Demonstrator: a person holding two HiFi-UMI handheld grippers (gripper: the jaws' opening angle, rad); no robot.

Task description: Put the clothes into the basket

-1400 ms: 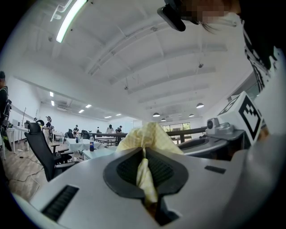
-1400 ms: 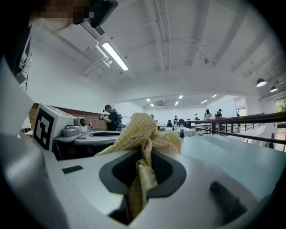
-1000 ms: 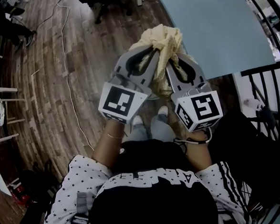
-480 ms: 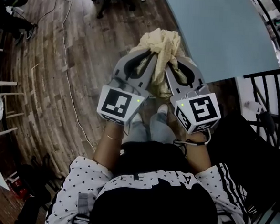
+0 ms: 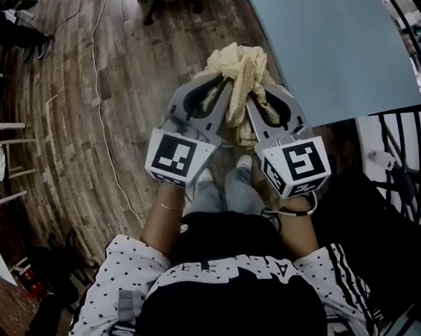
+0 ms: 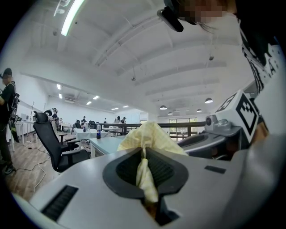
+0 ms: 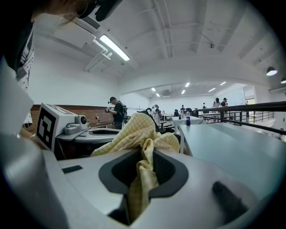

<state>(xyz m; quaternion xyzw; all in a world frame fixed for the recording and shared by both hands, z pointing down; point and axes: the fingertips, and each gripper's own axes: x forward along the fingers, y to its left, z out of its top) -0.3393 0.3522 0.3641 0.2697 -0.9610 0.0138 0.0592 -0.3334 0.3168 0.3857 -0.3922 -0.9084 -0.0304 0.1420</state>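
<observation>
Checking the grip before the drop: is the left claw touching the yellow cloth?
Touching. The left gripper view shows the left claw shut on the yellow cloth, with the fabric pinched between its jaws.

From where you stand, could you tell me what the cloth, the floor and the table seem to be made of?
Cloth: soft woven fabric, pale yellow with a fine check, matte; it bunches and hangs in folds.
Floor: wood planks or a wood-look covering; brown boards with grain and seams.
Table: smooth, matte pale blue-grey top, perhaps laminate; the look leaves it open.
</observation>
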